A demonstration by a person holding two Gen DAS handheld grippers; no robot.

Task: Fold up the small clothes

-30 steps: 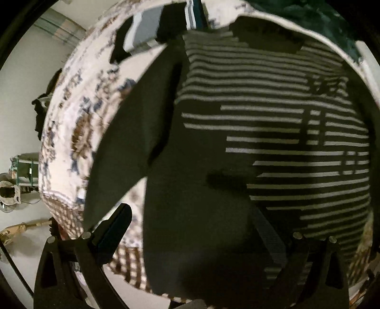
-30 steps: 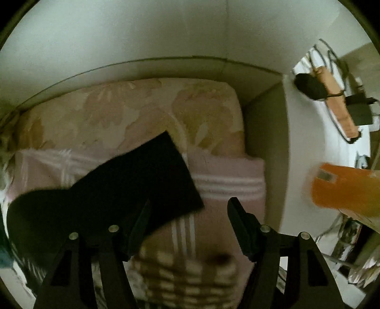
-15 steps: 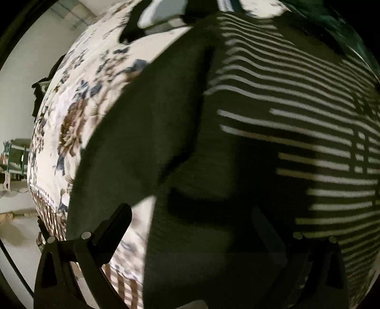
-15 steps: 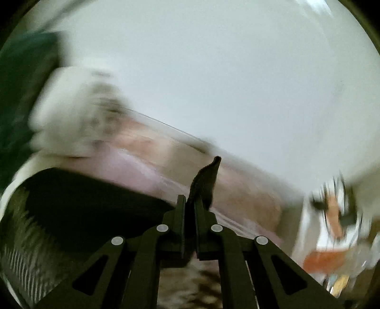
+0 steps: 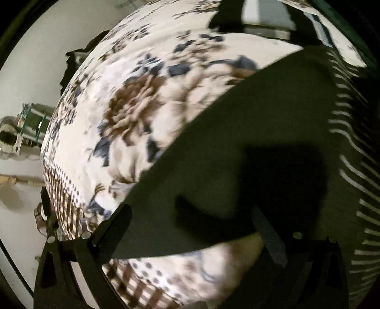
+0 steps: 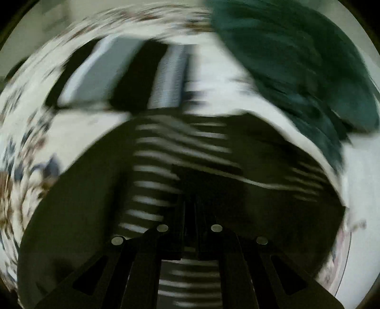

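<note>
A dark shirt with thin white stripes (image 5: 351, 171) lies flat on a floral bedspread (image 5: 133, 114). Its plain dark sleeve (image 5: 225, 147) runs down to the cuff end between my left gripper's fingers. My left gripper (image 5: 192, 230) is open, pointing steeply down, and its pads do not press the cloth. In the blurred right wrist view, my right gripper (image 6: 191, 209) is shut, its fingers pinched together on a fold of the shirt's dark fabric (image 6: 209, 180), above the striped body (image 6: 152, 171).
A dark green garment (image 6: 296, 71) lies at the upper right of the bed. Grey and black folded clothes (image 6: 106, 76) sit beyond the shirt, with folded clothes (image 5: 263, 16) also at the top of the left wrist view. The bed edge and floor (image 5: 19, 195) are at the left.
My left gripper slid left from the striped body to the sleeve end, staying open. My right gripper shut on dark fabric and swung from the pillow end over the shirt.
</note>
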